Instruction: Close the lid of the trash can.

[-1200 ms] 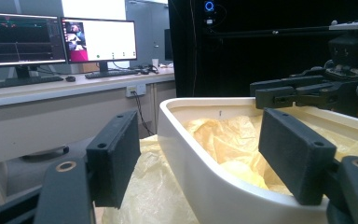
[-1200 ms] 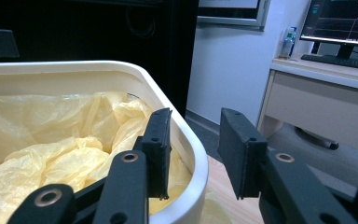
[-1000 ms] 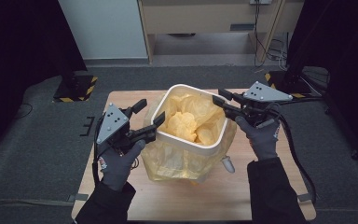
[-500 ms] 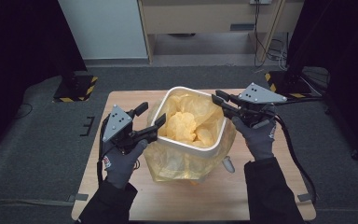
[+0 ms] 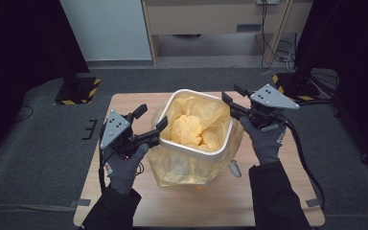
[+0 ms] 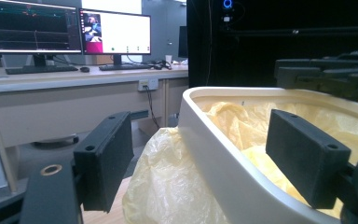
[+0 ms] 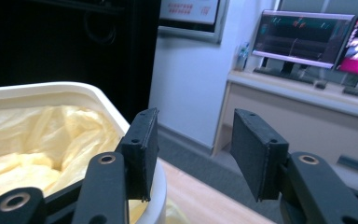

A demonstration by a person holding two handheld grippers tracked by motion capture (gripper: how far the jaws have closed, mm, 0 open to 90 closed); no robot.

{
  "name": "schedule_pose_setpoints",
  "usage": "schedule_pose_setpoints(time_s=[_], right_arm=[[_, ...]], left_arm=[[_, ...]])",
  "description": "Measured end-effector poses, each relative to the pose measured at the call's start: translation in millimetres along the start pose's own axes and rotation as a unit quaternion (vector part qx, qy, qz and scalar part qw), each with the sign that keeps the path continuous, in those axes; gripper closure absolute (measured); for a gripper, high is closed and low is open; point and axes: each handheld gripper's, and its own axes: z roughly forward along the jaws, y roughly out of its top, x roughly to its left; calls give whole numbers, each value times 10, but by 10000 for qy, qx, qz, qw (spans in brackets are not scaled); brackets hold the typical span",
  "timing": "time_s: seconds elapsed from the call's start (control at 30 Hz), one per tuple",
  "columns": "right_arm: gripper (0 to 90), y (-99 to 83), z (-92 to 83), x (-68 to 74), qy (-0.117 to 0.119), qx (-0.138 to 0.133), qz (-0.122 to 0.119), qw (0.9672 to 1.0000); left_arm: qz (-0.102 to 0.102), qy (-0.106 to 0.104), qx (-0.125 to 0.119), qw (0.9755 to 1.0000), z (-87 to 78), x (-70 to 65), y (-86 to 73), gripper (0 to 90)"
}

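Both grippers' jaws have just been opening: left gripper point(image 5: 149, 125) straddles the bin point(image 5: 191, 148) rim and bag point(image 5: 172, 165) unpressed, while right gripper point(image 5: 231, 98) gapes empty beside the opposite rim.

Right gripper point(image 5: 234, 98): jaws just opened, rim of white bin point(image 5: 199, 148) released; left gripper point(image 5: 151, 125): jaws opened wider astride the opposite rim.
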Motion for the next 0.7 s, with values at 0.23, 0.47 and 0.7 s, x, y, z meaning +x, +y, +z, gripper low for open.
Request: schedule_pose_setpoints(time_s=[0.23, 0.47, 0.7], right_arm=[[631, -109, 22, 43, 0, -112, 63, 9999], [673, -247, 32, 32, 75, -224, 491, 9985], [493, -202, -34, -48, -12, -149, 609, 9980]], left_arm=[[-72, 11, 201, 9998, 59, 6, -81, 244], [-91, 21, 92, 9999, 67, -9, -102, 256], [-70, -77, -88, 9999, -21, 31, -55, 223]])
